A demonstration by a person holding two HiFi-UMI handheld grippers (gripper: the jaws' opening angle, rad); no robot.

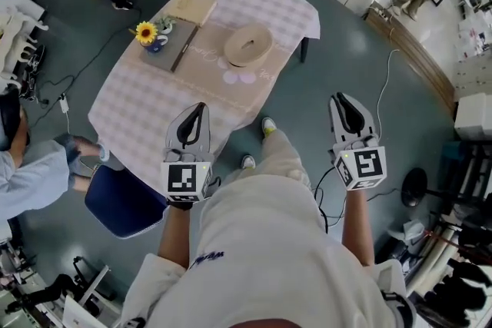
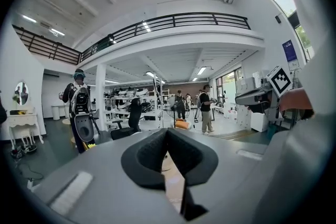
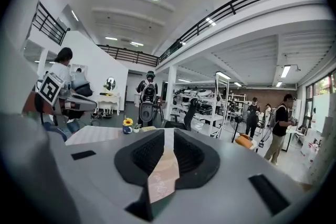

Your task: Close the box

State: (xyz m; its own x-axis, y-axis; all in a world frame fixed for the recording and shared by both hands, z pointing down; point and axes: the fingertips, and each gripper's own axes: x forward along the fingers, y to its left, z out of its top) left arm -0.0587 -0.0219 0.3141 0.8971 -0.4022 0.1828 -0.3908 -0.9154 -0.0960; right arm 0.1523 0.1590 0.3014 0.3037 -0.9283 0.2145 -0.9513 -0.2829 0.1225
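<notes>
A flat tan box [image 1: 191, 8] lies at the far end of the table [image 1: 138, 107], which has a checked cloth. A round tan box [image 1: 247, 45] sits mid-table on a beige runner. Both grippers hang in the air short of the table's near corner, above my legs. The left gripper [image 1: 201, 108] points at the table, and in its own view the left gripper [image 2: 167, 135] has its pads together with nothing held. My right gripper [image 1: 340, 97] is out over the floor; in its own view the right gripper [image 3: 169, 135] shows a narrow gap, empty.
A sunflower pot [image 1: 146, 33] and a dark notebook [image 1: 174, 47] stand by the flat box. A blue chair [image 1: 121, 200] is at the table's near-left side, with a seated person [image 1: 31, 174] beside it. Cables and gear crowd the floor at right.
</notes>
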